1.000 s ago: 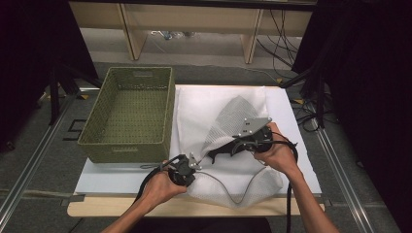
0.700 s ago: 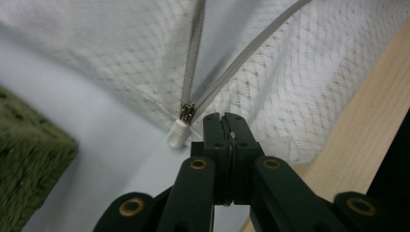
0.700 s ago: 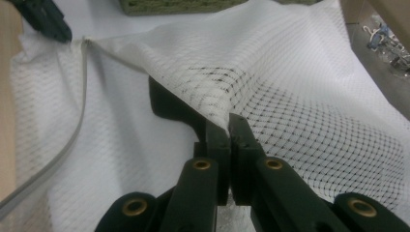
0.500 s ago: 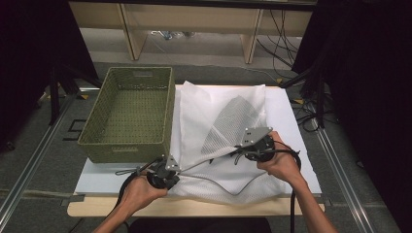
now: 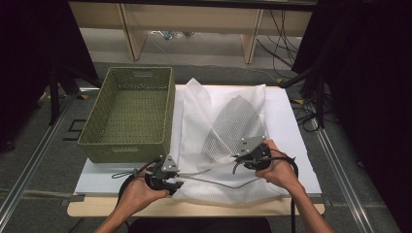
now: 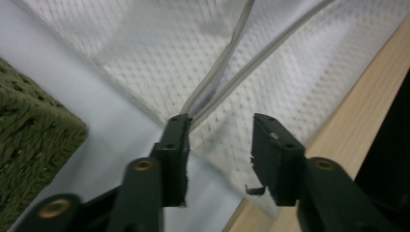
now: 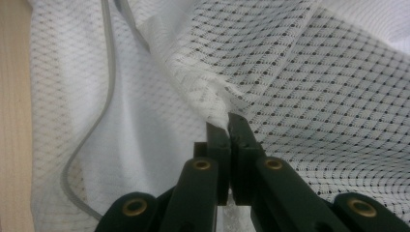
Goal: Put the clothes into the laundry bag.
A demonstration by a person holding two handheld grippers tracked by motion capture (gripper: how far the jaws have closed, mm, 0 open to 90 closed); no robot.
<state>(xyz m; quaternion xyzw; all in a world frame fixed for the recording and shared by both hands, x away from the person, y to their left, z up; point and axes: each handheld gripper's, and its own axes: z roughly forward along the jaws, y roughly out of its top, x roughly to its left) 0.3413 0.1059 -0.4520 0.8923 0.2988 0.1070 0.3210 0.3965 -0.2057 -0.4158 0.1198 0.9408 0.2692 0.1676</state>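
A white mesh bag [image 5: 223, 116] lies spread on the white board [image 5: 289, 121], with a darker mesh layer showing through its middle. A grey trim [image 5: 218, 182] runs along its near edge. My right gripper [image 5: 238, 162] is shut on a raised fold of the mesh [image 7: 314, 72]; in the right gripper view its jaws [image 7: 228, 121] pinch the fabric tight. At the bag's near left corner my left gripper [image 5: 176, 182] is open. In the left gripper view its jaws [image 6: 220, 121] stand apart over the mesh [image 6: 159, 53], and the grey trim [image 6: 216, 63] ends at one jaw tip.
A green woven basket [image 5: 128, 145] stands empty on the left of the board, close to my left gripper; its corner [image 6: 29, 130] shows in the left gripper view. The wooden table edge [image 5: 194, 208] runs just behind both hands. Cables hang at the far right.
The bag has come down from a lifted bunch and now lies flat and spread. Both grippers have moved nearer the front edge. The trim between them, taut before, now sags.
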